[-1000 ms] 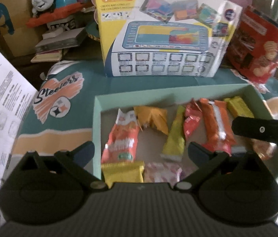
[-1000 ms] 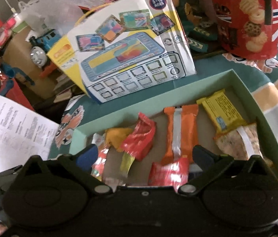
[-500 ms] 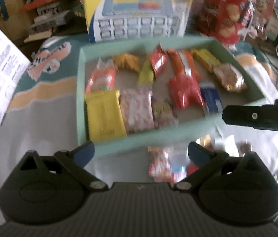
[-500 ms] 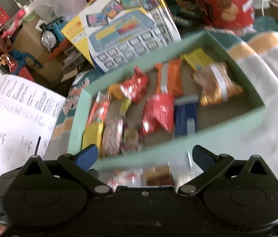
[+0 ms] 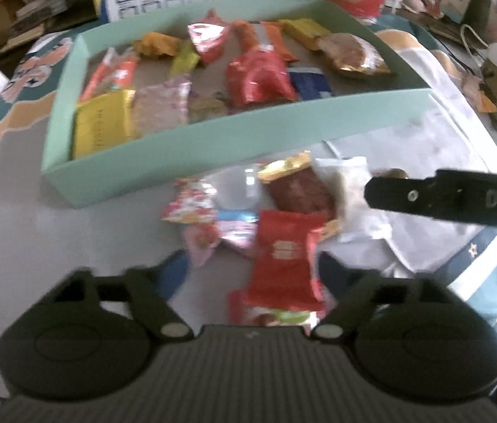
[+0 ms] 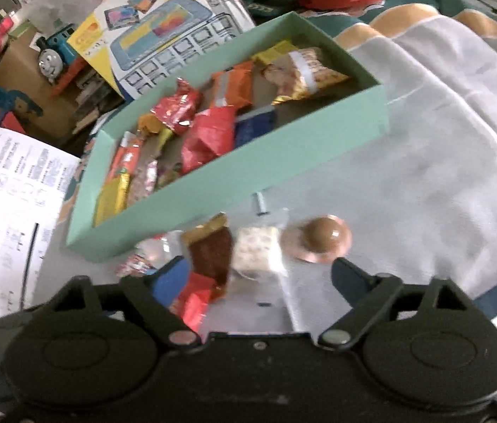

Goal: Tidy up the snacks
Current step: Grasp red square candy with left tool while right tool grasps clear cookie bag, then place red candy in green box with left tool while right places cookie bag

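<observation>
While both my left hand-held gripper (image 5: 253, 268) and right hand-held gripper (image 6: 262, 275) hang spread wide and empty, a loose pile lies nearest: a glossy red packet (image 5: 283, 257), a brown gold-edged bar (image 6: 211, 252) and a round chocolate dome (image 6: 324, 238) on the wrinkled cloth (image 6: 442, 162). Just beyond, the mint cardboard box (image 5: 213, 144) already holds about a dozen crinkly wrappers, so I judge the job roughly two-thirds done.

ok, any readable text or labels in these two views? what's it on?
"DAS", cut off by the frame edge: on the black bar at the right of the left wrist view.
Red packet: white marks, too blurred to read.
Yellow packet in the box: print blurred.
Paper sheet: print too small.
Toy box: lettering unreadable.
</observation>
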`<state>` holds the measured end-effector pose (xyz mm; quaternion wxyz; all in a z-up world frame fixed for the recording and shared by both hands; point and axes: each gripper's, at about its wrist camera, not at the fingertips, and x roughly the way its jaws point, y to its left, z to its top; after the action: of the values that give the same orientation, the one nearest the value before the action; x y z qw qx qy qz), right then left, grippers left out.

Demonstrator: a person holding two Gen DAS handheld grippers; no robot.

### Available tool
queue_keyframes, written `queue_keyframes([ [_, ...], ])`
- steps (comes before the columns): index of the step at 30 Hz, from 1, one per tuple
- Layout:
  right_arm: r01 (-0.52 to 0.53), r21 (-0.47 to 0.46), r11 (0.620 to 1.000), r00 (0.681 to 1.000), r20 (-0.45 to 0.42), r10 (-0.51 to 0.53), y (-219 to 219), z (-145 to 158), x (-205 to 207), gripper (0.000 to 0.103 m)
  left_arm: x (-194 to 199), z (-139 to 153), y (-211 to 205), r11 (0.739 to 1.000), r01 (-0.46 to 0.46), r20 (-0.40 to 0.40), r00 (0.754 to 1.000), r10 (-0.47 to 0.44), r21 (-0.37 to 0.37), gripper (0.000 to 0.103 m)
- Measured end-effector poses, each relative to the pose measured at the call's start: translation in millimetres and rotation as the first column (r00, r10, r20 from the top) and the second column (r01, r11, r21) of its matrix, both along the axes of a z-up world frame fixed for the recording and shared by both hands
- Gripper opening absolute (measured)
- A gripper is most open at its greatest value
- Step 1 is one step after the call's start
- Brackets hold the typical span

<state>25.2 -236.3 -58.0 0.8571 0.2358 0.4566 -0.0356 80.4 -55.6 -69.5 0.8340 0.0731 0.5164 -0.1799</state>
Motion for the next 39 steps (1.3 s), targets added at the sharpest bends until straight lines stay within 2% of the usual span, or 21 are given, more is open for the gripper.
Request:
queue_keyframes([
  [1, 0.006, -0.002, 1.0, 1.0, -0.001, -0.006, -2, -1, -2, 0.083, 1, -2, -4, 1.0, 0.014, -0.006, 1.0, -0.014, -0.005, 0.045],
  [2, 0.009, 0.0, 1.0, 1.0, -0.003, -0.009, -4, -2, -2, 0.076, 1, -4, -8, 1.0, 0.024, -0.014, 1.0, -0.024, -0.008, 0.039],
  [4, 0.009, 0.006, 1.0, 1.0, -0.01, -0.008, -5, -4, 2, 0.072, 4, -10, -13, 1.0, 0.026, -0.031, 0.999, -0.026, -0.004, 0.04],
  [6, -0.005, 0.004, 1.0, 1.0, -0.01, 0.005, -1, -5, 7, 0.064, 4, -13, -13, 1.0, 0.02, -0.019, 1.0, -0.02, -0.009, 0.039],
  [8, -0.024, 0.002, 1.0, 1.0, -0.012, 0.024, 5, -7, 12, 0.054, 6, -12, -8, 0.999, 0.022, -0.025, 0.999, -0.023, -0.028, 0.037],
  [10, -0.044, -0.004, 0.999, 0.999, -0.013, 0.044, 10, -9, 17, 0.05, 7, -12, 0, 0.998, 0.026, -0.035, 0.999, -0.028, -0.054, 0.036],
  [17, -0.09, -0.038, 0.995, 0.995, -0.034, 0.089, 23, -15, 34, 0.049, 9, -12, 29, 0.995, -0.012, -0.062, 0.998, 0.006, -0.097, 0.037],
  [21, -0.113, -0.106, 0.988, 0.994, -0.015, 0.112, 33, -16, 40, 0.049, 11, -13, 33, 0.994, -0.026, -0.07, 0.997, 0.019, -0.103, 0.037],
  [25, -0.154, -0.224, 0.962, 0.988, -0.007, 0.156, 47, -17, 36, 0.036, 11, -13, 27, 0.996, -0.015, -0.055, 0.998, 0.01, -0.084, 0.04],
  [29, -0.132, -0.18, 0.975, 0.991, -0.001, 0.134, 38, -12, 30, 0.035, 7, -11, 24, 0.999, 0.002, -0.033, 0.999, -0.004, -0.054, 0.035],
  [39, -0.083, -0.111, 0.99, 0.995, 0.054, 0.089, 19, 7, 15, 0.035, -15, 17, 36, 0.992, 0.016, 0.004, 1.0, -0.015, -0.124, 0.034],
])
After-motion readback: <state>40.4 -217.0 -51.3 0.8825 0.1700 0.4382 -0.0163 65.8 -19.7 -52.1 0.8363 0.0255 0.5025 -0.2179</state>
